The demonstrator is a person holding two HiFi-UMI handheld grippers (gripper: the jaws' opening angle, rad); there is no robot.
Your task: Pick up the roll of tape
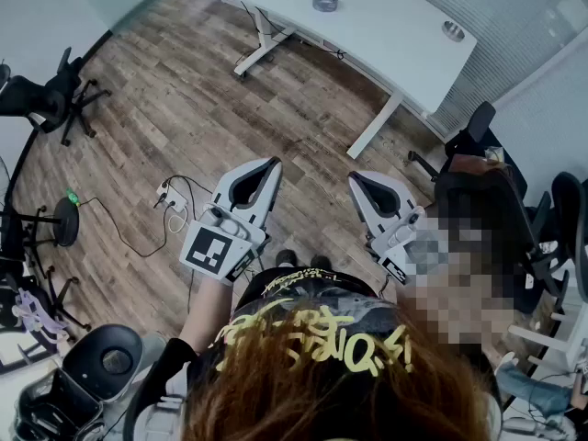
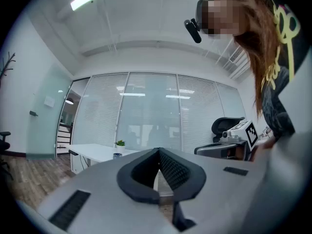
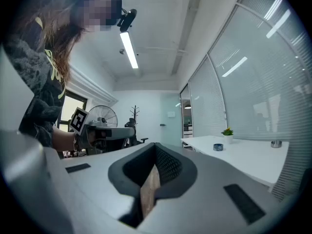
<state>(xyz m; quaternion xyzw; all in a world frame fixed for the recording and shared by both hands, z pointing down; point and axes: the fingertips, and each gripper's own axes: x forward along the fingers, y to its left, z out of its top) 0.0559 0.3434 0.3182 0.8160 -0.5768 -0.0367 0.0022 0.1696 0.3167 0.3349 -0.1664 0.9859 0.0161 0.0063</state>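
Note:
The roll of tape [image 1: 324, 1] is a small dark ring lying on the white desk [image 1: 386, 35] at the far end of the room. It shows small and distant in the left gripper view as the tape [image 2: 117, 155] and in the right gripper view as the tape [image 3: 218, 147]. My left gripper [image 1: 273, 163] and right gripper [image 1: 353, 178] are held level close to the person's body, well short of the desk, both shut and empty. Each gripper appears in the other's view, the right gripper [image 2: 229, 147] and the left gripper [image 3: 100, 130].
Wood floor lies between me and the desk. A potted plant [image 3: 226, 131] and a small round tin [image 1: 453, 30] stand on the desk. Office chairs [image 1: 478, 122] stand at the right, a chair [image 1: 50, 99] and stands at the left. Cables and a power strip [image 1: 170, 196] lie on the floor.

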